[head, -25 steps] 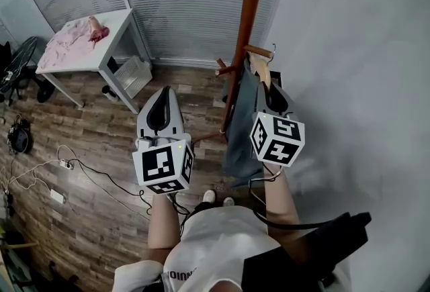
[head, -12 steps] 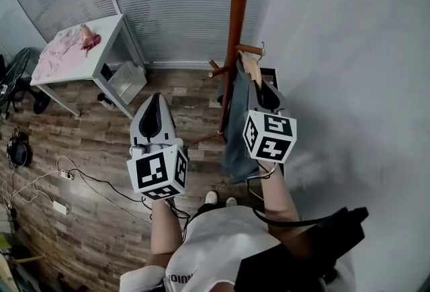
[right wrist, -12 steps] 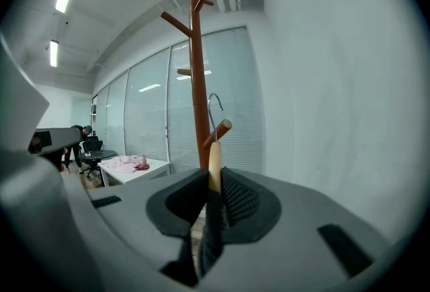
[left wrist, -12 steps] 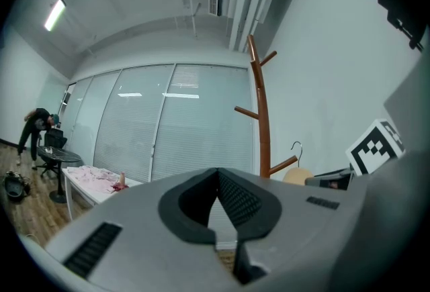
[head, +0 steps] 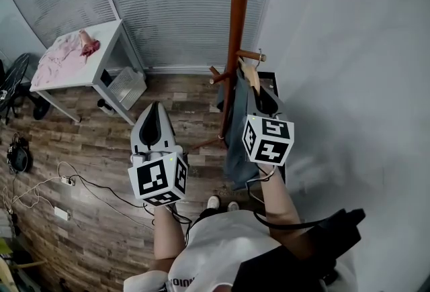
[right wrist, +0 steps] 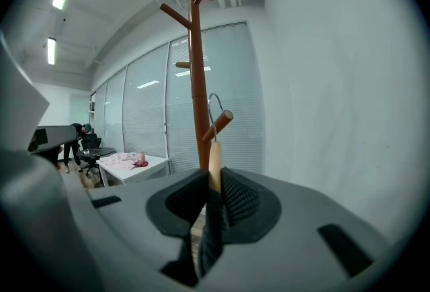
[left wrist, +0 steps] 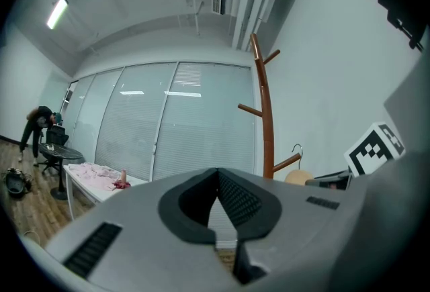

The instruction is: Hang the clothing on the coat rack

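As both bare forearms reach forward and up from the torso, the left forearm (head: 168, 233) on the side of the coat rack (head: 234, 42) away from the wall and the right forearm (head: 277, 200) closer in line with it, each hand carries its tool with the marker cube nearest the body and the jaws pointing away. The left hand-held gripper (head: 152, 113) hangs short of the rack and off to its left, well apart from it; its jaws are pressed together at the tips with nothing between them. The right hand-held gripper (head: 262, 97) sits just to the right of the rack's pole, tilted upward, and its jaws pinch the clothing (head: 238, 136) where the dark fabric drapes over one shoulder of the wooden hanger (head: 251, 74). That blue-grey garment falls straight down beside the pole, toward the wooden floor (head: 101, 150). Just above the grip, the hanger's metal hook (right wrist: 211, 108) curves over a lower peg (head: 250, 55) that juts from the pole toward the wall. Far to the rack's left stands a white bench (head: 111, 34) carrying a pink cloth (head: 64, 59), with a white basket (head: 126, 86) under it.
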